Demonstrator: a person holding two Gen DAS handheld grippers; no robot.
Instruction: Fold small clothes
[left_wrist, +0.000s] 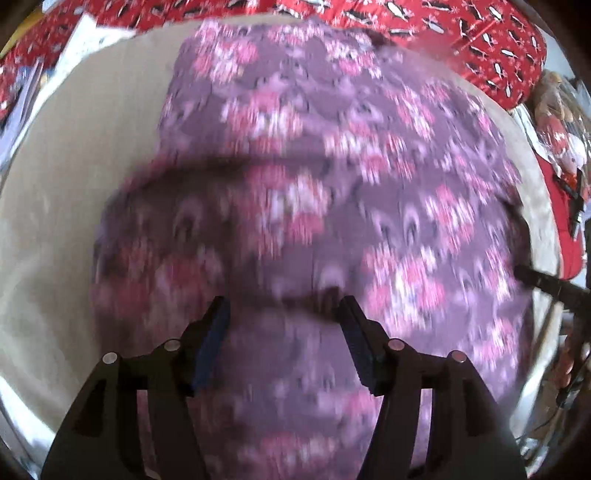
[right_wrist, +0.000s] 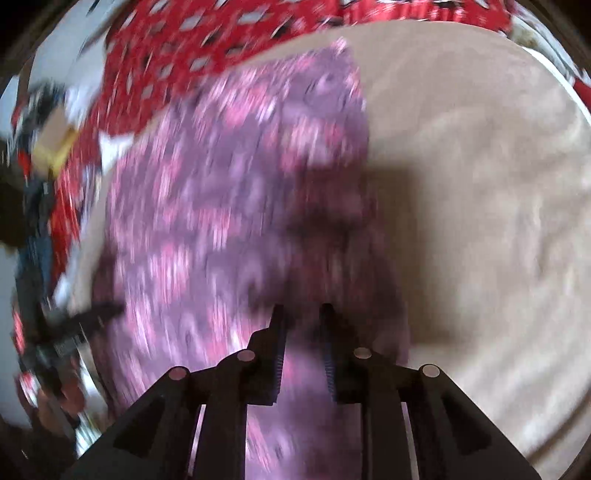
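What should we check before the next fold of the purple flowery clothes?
1. Purple flowery garment lies on the beige surface: ok.
2. Left gripper is over the garment with its jaws apart and nothing pinched: ok.
3. Right gripper is over the garment near its edge, jaws close together with a gap showing; whether cloth is caught between them: cannot tell.
4. Garment is flat and smooth: cannot tell, both views are blurred.
5. Bare beige surface beside the garment in the right wrist view: ok.
6. Red patterned cloth lies close along the garment's far edge; whether they touch: cannot tell.
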